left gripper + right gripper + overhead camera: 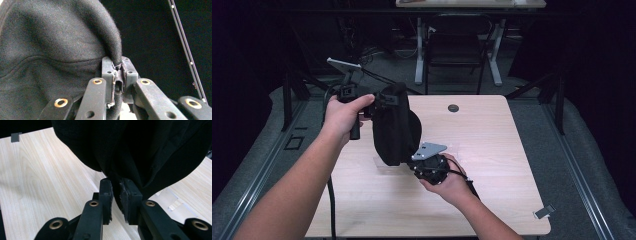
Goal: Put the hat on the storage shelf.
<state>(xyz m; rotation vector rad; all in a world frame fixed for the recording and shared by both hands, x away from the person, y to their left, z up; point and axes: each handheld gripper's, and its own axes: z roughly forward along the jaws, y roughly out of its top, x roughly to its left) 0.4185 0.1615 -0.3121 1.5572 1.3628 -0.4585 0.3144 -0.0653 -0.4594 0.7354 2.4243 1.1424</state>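
A black cloth (393,131) hangs above the light wooden table (492,150), held up between both grippers. My left gripper (383,100) is raised at the cloth's upper left. In the left gripper view it (118,75) is shut on a rolled hem of the cloth (50,50), which bulges up and to the left. My right gripper (414,161) sits lower, just over the table, at the cloth's bottom right. In the right gripper view its jaws (116,195) pinch a fold at the lower edge of the cloth (140,150), and the fabric spreads upward from there.
A round dark cable hole (453,108) lies at the table's far middle. A small grey tab (544,212) rests near the front right corner. Clear tape pieces (173,201) are stuck to the tabletop. A chair (457,45) and desk legs stand behind the table.
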